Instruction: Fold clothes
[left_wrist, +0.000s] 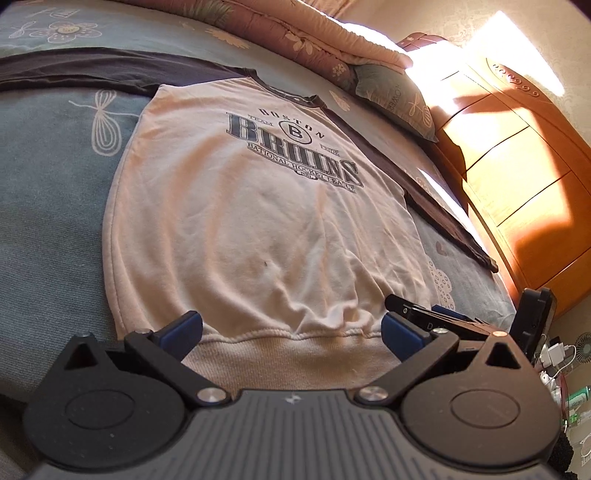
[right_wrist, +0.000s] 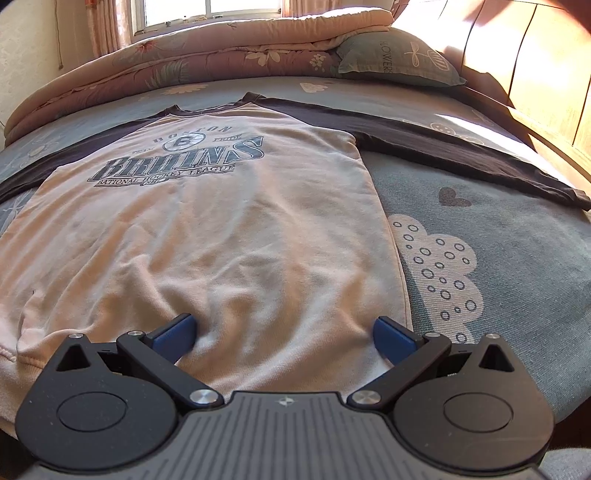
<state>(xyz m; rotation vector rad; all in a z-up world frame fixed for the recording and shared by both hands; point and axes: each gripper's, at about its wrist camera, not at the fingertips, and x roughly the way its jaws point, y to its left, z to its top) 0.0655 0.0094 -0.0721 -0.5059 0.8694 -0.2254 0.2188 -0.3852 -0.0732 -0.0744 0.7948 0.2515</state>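
Sweatshirt (left_wrist: 243, 206) lies flat on the bed (left_wrist: 48, 177), print side up, unfolded: cream body, both dark sleeves spread out to the sides. Its long axis runs straight away from me, hem nearest, collar far, toward the rolled quilt (right_wrist: 207, 55) and pillow (right_wrist: 399, 59).

My left tool (left_wrist: 291, 328) sits spread wide at the hem band, blue pads either side of the ribbing, nothing pinched. Through this camera it straddles about the middle-to-right part of the hem; the hem's left corner is off to its left.

My right tool (right_wrist: 284, 330) is also spread, holding nothing, low over the lower body cloth. Its right pad is just beside the garment's right side edge, so this tool is the nearer one to the right hem corner. I can see the right tool in the left wrist view too, just beside my left one on its right.

Right sleeve (right_wrist: 443, 147) runs out diagonally to the right, well apart from both tools, cuff near the wooden headboard (right_wrist: 535, 74). Left sleeve (left_wrist: 74, 70) stretches off far left.

Judgement: both tools are at the hem end, so any grab here takes the hem, with the fold going lengthwise toward the collar. Sleeves are out of reach from this pose. Whether pads touch cloth, can't tell.
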